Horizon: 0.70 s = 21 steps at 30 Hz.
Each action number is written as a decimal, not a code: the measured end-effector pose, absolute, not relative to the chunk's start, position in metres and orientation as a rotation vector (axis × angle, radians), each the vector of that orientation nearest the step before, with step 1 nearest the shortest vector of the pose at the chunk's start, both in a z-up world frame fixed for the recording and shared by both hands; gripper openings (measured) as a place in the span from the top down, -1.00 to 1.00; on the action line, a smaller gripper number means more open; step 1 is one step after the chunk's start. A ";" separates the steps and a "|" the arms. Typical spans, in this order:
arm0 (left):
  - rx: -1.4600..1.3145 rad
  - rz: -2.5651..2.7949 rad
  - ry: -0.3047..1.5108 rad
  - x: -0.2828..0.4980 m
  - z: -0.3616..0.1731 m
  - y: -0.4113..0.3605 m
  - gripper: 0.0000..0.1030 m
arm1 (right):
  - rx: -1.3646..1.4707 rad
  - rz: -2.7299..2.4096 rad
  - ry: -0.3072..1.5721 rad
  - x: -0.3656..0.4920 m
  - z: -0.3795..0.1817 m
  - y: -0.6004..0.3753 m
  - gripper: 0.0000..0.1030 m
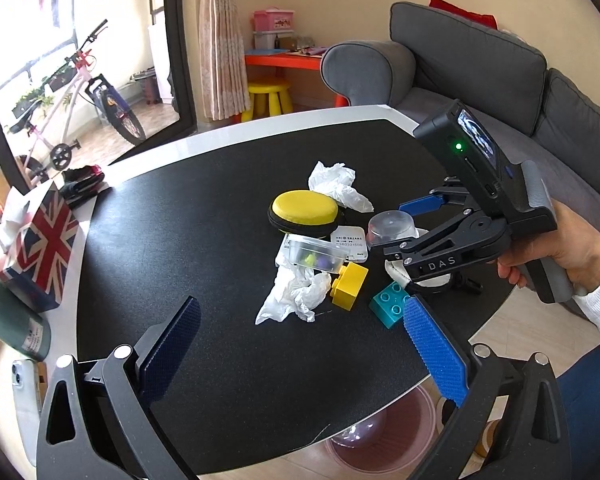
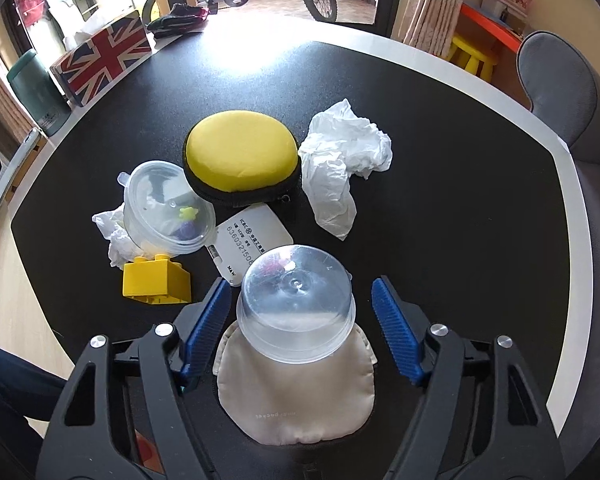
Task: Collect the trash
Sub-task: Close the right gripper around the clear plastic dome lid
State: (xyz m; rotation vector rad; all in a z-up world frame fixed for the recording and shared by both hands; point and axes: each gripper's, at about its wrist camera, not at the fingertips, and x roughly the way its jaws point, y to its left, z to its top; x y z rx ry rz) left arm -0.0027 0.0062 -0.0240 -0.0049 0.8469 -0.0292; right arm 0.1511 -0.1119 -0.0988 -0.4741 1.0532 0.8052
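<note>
The right gripper (image 2: 300, 312) is held low over the near side of the black table (image 1: 204, 216), gripped pistol-style by a hand (image 1: 560, 248) in a white sleeve. Its ribbed blue fingers (image 2: 396, 332) are spread, straddling an upturned clear plastic cup (image 2: 296, 304) without touching it; the cup sits on a soft beige pouch (image 2: 300, 400). The left gripper (image 1: 304, 344) hangs back above the table edge, fingers wide apart and holding nothing.

The trash lies mid-table: one crumpled white tissue (image 2: 344, 164) just beside a domed yellow zip case (image 2: 240, 152), another tissue (image 1: 296, 292) partly under a clear lidded container (image 2: 168, 208). A yellow toy brick (image 2: 156, 284), a teal brick (image 1: 392, 304) and a white printed card (image 2: 252, 240) sit among them.
</note>
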 end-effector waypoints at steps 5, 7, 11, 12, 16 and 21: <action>-0.012 -0.027 0.850 -0.002 -0.025 0.008 -0.89 | -0.458 0.808 1.026 0.149 -0.093 -0.116 -0.17; -0.013 -0.028 0.851 -0.001 -0.025 0.008 -0.89 | -0.449 0.807 1.017 0.149 -0.090 -0.117 -0.17; -0.015 -0.028 0.853 0.000 -0.026 0.008 -0.89 | -0.436 0.816 0.992 0.145 -0.080 -0.120 -0.16; -0.016 -0.028 0.854 0.001 -0.027 0.009 -0.89 | -0.431 0.819 0.987 0.143 -0.077 -0.122 -0.16; -0.019 -0.027 0.858 0.005 -0.028 0.010 -0.89 | -0.414 0.827 0.968 0.137 -0.066 -0.131 -0.16; -0.030 -0.029 0.874 0.011 -0.032 0.009 -0.89 | -0.424 0.824 0.959 0.129 -0.061 -0.143 -0.16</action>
